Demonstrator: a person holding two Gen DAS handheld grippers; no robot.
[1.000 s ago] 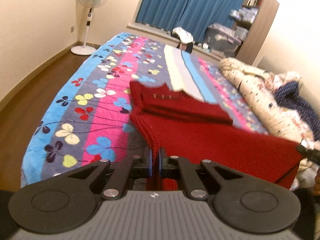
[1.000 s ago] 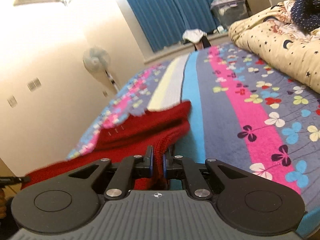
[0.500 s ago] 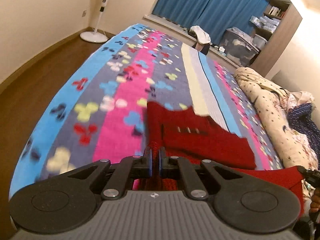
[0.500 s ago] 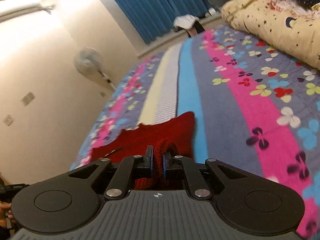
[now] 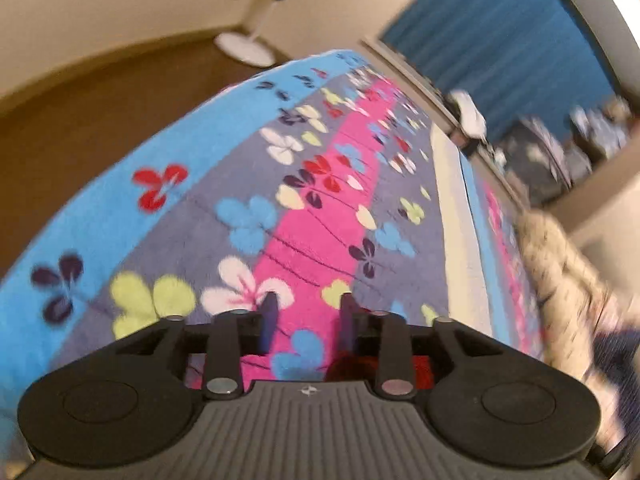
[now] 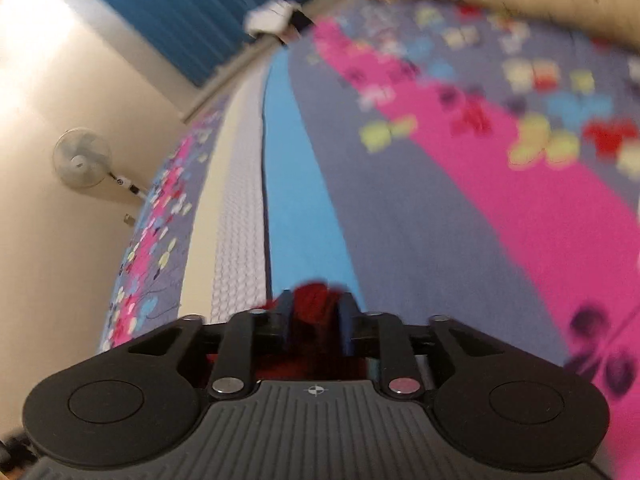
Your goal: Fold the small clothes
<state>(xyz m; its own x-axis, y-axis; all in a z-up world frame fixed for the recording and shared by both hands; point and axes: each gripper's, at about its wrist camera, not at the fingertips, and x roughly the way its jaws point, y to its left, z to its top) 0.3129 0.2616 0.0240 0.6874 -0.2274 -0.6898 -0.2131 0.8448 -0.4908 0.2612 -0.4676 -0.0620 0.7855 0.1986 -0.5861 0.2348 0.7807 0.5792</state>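
The red knit garment (image 6: pixel 316 300) is seen between the spread right gripper (image 6: pixel 314 312), below the spread left gripper (image 5: pixel 306 320).

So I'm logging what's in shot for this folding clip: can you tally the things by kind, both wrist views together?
Red knitted garment: 1
Grippers: 2, left gripper and right gripper
Flowered striped blanket: 1
Standing fan: 1
Blue curtain: 1
Cream star-print duvet: 1
Total: 7
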